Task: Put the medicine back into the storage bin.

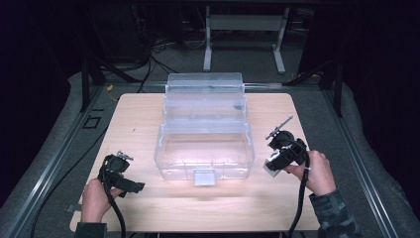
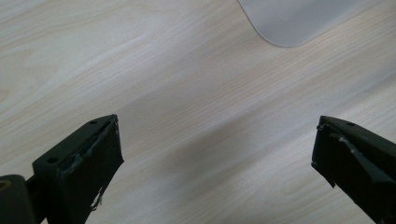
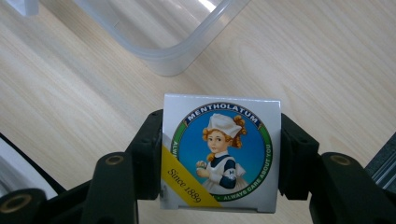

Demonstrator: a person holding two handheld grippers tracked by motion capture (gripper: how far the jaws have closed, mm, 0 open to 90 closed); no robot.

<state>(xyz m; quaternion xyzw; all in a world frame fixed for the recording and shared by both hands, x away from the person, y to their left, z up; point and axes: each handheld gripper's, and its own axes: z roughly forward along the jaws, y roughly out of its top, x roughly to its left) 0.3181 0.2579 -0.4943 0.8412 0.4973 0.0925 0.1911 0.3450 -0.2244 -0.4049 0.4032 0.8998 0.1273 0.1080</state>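
The small Mentholatum box (image 3: 220,158) sits clamped between the jaws of the right gripper (image 1: 283,154), pads pressing its two side faces, printed face toward the camera. It hangs just above the table (image 1: 148,208), right of the clear plastic bin (image 1: 204,153), whose near-right corner lies just to its left and slightly farther off. The likely move is leftward over that rim. The left gripper (image 1: 119,171) rests near-left, jaws apart and empty

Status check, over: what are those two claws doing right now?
Right gripper clamped on Mentholatum box. Left gripper open over table. Clear bin open; path unobstructed.
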